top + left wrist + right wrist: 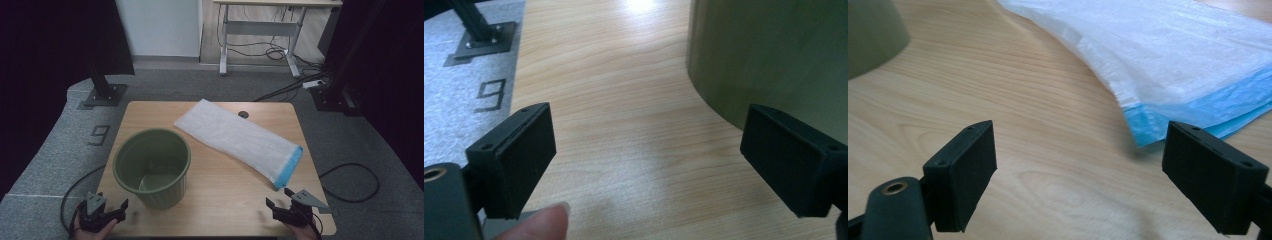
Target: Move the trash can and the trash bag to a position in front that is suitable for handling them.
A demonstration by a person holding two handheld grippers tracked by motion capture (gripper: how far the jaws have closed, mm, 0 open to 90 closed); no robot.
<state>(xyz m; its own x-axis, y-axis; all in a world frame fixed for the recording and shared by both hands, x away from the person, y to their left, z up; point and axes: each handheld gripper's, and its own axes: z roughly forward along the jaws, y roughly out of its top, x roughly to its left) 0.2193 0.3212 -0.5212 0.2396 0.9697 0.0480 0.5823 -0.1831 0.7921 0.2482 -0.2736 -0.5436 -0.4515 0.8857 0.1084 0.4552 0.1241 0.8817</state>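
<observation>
Bin bag [239, 140]: looking thin, soft, slippery; best pinching its blue edge. Right gripper [281, 199], left gripper [107, 209] gaping wide, holding nothing.

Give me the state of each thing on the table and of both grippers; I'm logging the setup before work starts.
Green bin: upright, open-topped, nothing in it.
White bag: lying flat and folded, blue edge toward the right gripper.
Left gripper: open, holding nothing, beside the bin.
Right gripper: open, holding nothing, just short of the bag's blue edge.
</observation>
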